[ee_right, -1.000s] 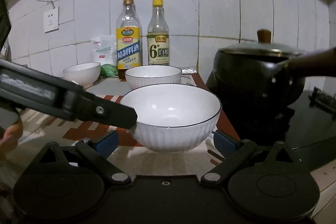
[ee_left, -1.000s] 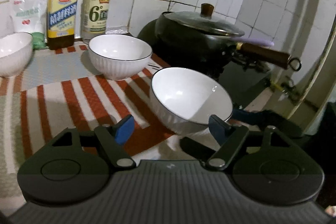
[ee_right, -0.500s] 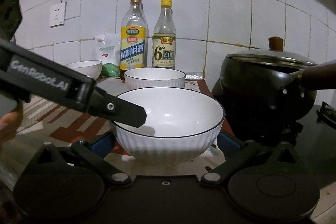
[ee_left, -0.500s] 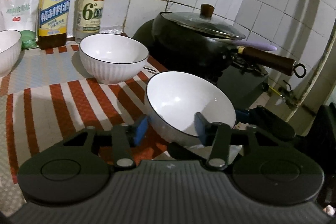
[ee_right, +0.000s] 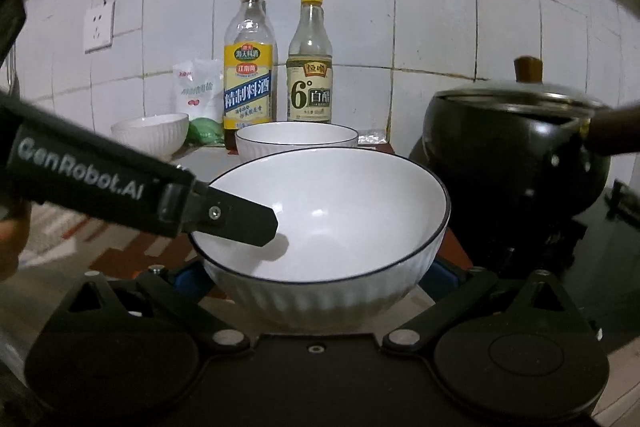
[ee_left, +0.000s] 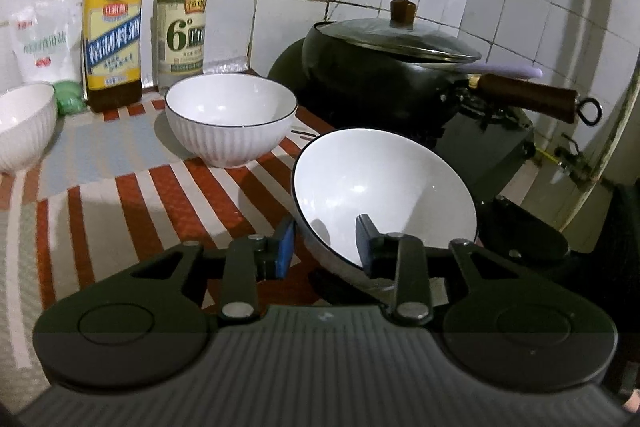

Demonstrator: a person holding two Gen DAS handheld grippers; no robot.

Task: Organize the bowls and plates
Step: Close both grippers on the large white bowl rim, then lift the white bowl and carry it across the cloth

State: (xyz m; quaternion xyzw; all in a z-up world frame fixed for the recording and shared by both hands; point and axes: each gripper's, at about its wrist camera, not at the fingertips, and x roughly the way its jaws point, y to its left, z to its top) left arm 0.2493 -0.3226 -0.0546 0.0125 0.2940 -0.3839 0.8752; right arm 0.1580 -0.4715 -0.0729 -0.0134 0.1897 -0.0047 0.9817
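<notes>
Left gripper (ee_left: 324,242) fingers, just closing, pinch the near white ribbed ceramic bowl's (ee_left: 384,187) rim; right gripper (ee_right: 316,277) fingers spread wide around it. Other two white bowls (ee_left: 230,119) unstacked; stacking barely begun.

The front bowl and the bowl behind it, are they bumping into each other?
Apart. The left wrist view shows a strip of striped cloth between the front bowl and the bowl behind it. In the right wrist view they only overlap.

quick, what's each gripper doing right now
left gripper: fingers have just been closing, now pinching the near bowl by its rim.
right gripper: open, fingers either side of that bowl.
</notes>
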